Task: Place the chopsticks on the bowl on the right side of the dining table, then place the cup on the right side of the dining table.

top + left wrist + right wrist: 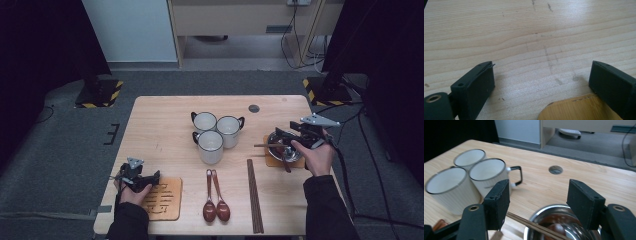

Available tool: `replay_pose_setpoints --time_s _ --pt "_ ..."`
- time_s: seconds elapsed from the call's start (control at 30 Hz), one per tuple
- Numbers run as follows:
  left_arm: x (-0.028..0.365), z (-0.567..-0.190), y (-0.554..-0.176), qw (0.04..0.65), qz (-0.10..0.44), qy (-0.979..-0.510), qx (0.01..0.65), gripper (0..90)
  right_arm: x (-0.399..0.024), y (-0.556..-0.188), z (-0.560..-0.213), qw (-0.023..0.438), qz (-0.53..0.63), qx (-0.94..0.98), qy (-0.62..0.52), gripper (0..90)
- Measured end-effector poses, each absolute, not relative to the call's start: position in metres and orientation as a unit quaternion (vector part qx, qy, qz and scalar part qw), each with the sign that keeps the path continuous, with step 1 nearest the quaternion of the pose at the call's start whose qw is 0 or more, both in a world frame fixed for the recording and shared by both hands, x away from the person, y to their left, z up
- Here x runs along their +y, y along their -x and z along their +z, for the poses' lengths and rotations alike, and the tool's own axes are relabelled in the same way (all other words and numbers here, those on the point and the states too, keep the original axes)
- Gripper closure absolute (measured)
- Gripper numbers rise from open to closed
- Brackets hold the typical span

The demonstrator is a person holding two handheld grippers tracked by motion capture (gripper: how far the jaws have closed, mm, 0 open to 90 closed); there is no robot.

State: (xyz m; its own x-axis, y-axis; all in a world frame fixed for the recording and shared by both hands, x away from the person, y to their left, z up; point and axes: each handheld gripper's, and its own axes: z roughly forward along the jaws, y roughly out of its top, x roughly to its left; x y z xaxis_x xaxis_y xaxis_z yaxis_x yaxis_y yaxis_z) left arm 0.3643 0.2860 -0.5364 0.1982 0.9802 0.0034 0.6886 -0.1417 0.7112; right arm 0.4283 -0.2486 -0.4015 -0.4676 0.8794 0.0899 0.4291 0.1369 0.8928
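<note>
Your right gripper (283, 136) sits at the right of the high view, above the metal bowl (275, 137) that rests on a small wooden coaster (272, 160). Its jaws stand wide apart with nothing pressed between them. In the right gripper view the bowl (541, 212) lies at the bottom centre, just below the gap between the jaws. A pair of chopsticks (529, 224) lies across the bowl's rim, running from lower left toward the bottom centre, and a dark spoon (556, 228) rests inside the bowl.

Your left gripper (150, 176) rests at the lower left of the high view, at the left edge of a bamboo coaster (164, 199). In the left gripper view its jaws are spread wide over bare table (524, 37), and the rounded corner of the bamboo coaster (574, 110) shows at the bottom edge between them; the pads press on nothing.

Three white enamel mugs (216, 132) stand clustered in the middle of the table, touching or nearly so. Below them two wooden spoons (215, 197) lie side by side, bowls toward the bottom of the frame. Just to their right another pair of chopsticks (254, 195) lies lengthwise.
</note>
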Motion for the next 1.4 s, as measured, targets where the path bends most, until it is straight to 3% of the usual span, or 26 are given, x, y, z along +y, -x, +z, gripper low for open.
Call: replay_pose_setpoints --time_s 0.87,1.4 --pt "0.286 -0.536 -0.364 0.297 0.245 -0.715 0.584 5.3 -0.196 -0.459 -0.360 0.225 0.486 0.719 -0.444 32.5" --pt "0.286 -0.536 -0.364 0.297 0.245 -0.715 0.584 5.3 -0.164 -0.475 -0.354 0.223 0.485 0.726 -0.434 32.5"
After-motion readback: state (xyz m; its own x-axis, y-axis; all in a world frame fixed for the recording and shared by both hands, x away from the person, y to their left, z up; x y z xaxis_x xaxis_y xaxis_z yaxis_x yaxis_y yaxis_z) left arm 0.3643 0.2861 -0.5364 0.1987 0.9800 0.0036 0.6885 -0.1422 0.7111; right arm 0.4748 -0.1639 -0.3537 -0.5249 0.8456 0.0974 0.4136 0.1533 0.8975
